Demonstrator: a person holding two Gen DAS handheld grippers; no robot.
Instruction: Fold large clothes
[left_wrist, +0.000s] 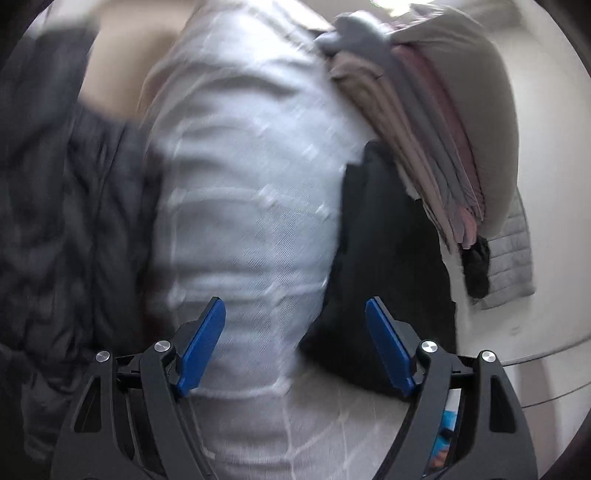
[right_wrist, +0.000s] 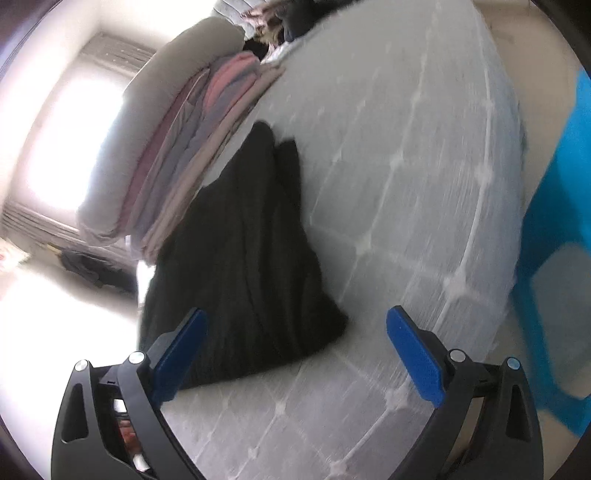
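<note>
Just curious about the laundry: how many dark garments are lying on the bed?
2: a folded black garment beside the stack of folded bedding, and a dark quilted jacket on the mattress's other side. More may be hidden.

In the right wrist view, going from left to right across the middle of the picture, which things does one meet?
Bright window → stack of folded bedding → black garment → quilted white mattress → blue object at the edge.

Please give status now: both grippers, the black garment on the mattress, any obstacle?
Left gripper open, empty. Right gripper open, empty. Black garment lies bunched on quilted mattress, beside stack of folded bedding. Nothing blocks the way.
</note>
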